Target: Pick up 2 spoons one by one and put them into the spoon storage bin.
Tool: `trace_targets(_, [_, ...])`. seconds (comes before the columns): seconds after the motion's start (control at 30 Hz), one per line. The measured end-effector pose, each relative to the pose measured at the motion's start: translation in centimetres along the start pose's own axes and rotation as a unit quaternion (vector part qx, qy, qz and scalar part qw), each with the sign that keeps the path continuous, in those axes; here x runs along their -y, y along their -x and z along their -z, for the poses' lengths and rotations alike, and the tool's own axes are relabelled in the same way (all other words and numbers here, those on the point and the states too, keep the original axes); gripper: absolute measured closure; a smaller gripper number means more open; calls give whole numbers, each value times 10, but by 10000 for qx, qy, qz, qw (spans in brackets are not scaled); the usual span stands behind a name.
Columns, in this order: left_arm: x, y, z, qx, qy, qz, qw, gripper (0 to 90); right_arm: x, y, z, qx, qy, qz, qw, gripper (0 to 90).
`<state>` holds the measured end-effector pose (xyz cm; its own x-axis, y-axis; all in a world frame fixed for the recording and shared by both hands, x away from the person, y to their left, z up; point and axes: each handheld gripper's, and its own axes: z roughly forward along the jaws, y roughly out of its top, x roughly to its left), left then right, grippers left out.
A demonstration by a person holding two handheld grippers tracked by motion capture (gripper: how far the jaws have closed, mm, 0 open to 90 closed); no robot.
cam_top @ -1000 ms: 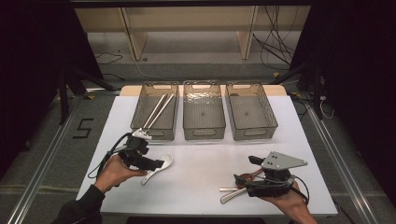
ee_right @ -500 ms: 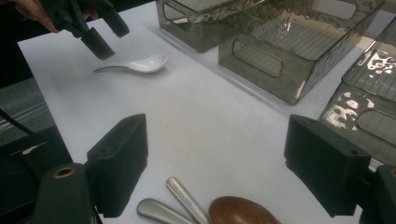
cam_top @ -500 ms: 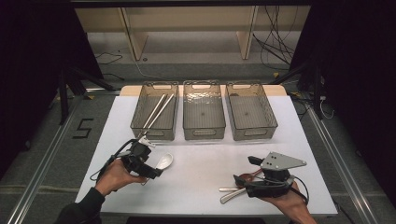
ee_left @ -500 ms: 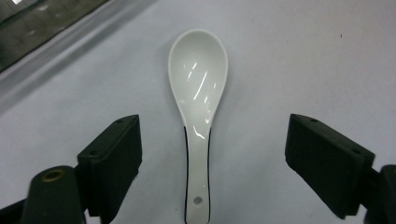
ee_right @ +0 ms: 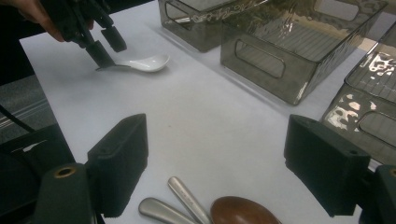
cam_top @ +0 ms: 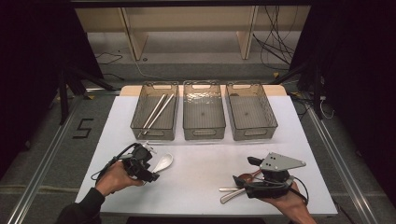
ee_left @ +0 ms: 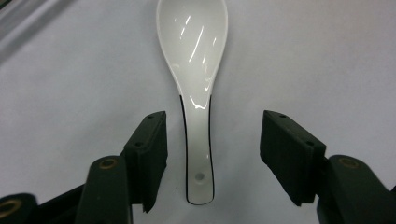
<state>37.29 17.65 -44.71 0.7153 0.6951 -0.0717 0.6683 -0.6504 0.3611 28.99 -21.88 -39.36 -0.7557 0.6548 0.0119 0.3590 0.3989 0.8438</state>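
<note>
Cutlery lies nearest us at the table's (cam_top: 205, 191) front edge, toward its right corner: two metal handles (ee_right: 180, 198) and a brown wooden spoon (ee_right: 238, 211), bunched just ahead of our right gripper (ee_right: 219, 163). Its jaws stand spread wide with nothing between them, hovering over the bare white top, and we judge it is waiting its turn while the other hand works.

Toward the front left corner, our left gripper (ee_left: 212, 154) is set over the white ceramic spoon (ee_left: 196, 74). The spoon lies flat on the table, bowl pointing away from us, and its handle runs back between the two open jaws, close to the inner pad (ee_left: 152, 149) on one side and farther from the other. Neither pad touches it yet. We line up on the narrow handle, we think, because the wide, glossy bowl would be slippery and hard to span; closing here should give a firm pinch across the edges.

Farther back, along the table's rear edge, three clear bins stand side by side. The left bin (cam_top: 140, 121) holds a pair of chopsticks (cam_top: 156, 112), laid lengthways; the middle bin (cam_top: 187, 128) and the right bin (cam_top: 268, 123) look empty. We take it that each kind of utensil goes to its own bin, so the spoon likely heads for one of the empty ones.
</note>
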Motion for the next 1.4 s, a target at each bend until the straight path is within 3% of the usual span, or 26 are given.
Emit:
trace_targets(0.17, [0, -2, -7, -39, -137, -67, 9999, 503, 0, 1, 0, -10, -9, -1, 10000, 229])
trace_targets(0.47, [0, -7, -16, 37, -212, -98, 9997, 636, 0, 0, -1, -24, -26, -12, 10000, 230])
trace_targets(0.7, [-1, -8, -18, -29, -206, -168, 9996, 714, 1, 1, -2, -34, -22, -26, 10000, 231])
trace_targets(1.07, [-1, -7, -18, -93, -196, -259, 9994, 758, 1, 2, -1, -26, -36, -15, 10000, 233])
trace_targets(1.4, [-2, -8, -14, -27, -156, -192, 9997, 761, 1, 2, -1, -12, -5, -29, 10000, 234])
